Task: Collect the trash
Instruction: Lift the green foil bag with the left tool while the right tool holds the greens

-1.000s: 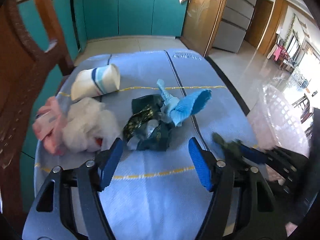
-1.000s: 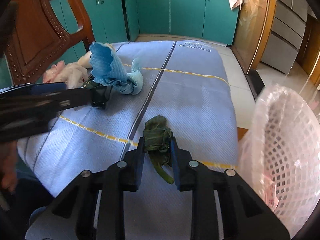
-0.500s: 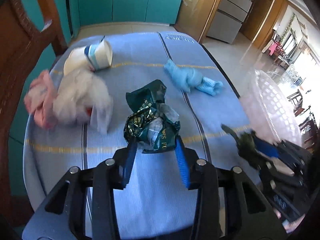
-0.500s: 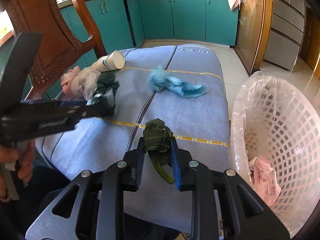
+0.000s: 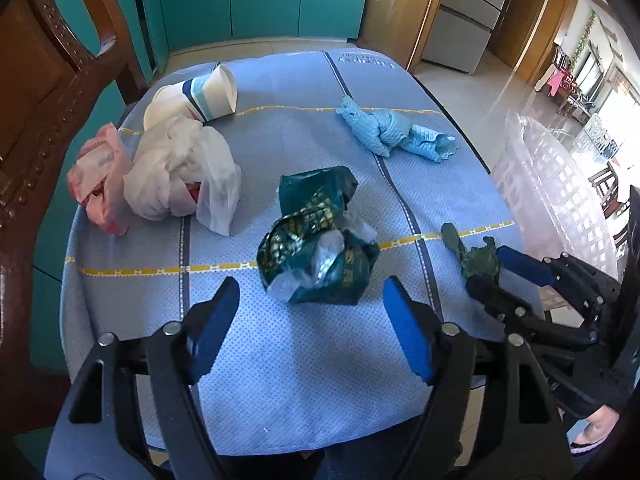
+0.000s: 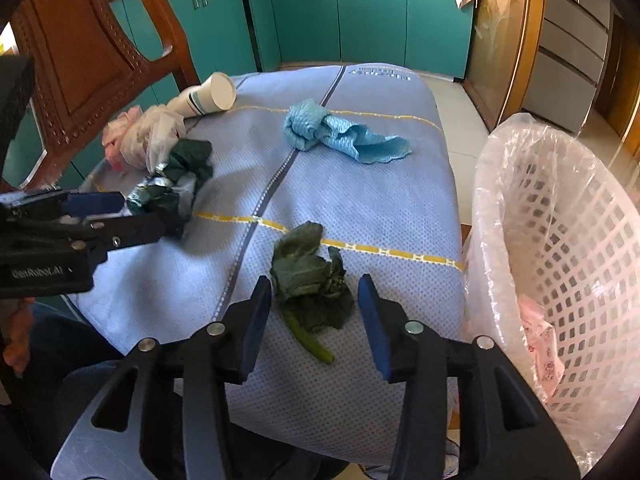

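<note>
A crumpled dark green foil wrapper (image 5: 316, 248) lies on the blue tablecloth (image 5: 280, 360), just ahead of my left gripper (image 5: 311, 286). Its jaws are opening, wide apart, and the pads touch nothing. In the right wrist view a wilted green leaf (image 6: 308, 276) with a stalk lies on the cloth between the fingers of my right gripper (image 6: 315, 286). Those jaws are opening too, with both pads clear of the leaf. A white lined basket (image 6: 560, 240) stands to the right of the table. Each view also catches the other gripper, the right gripper (image 5: 490, 276) and the left gripper (image 6: 140, 216).
A twisted blue cloth (image 5: 392, 132) lies mid-table. At the far left lie a tipped paper cup (image 5: 200, 96), a white plastic bag (image 5: 176, 172) and a pink packet (image 5: 100, 172). A wooden chair (image 5: 48, 60) stands left of the table. Another pink packet (image 6: 540, 336) sits in the basket.
Both grippers were shut on their items half a second ago, the left on the wrapper and the right on the leaf. Both have spread, and wrapper and leaf now lie on the cloth.
</note>
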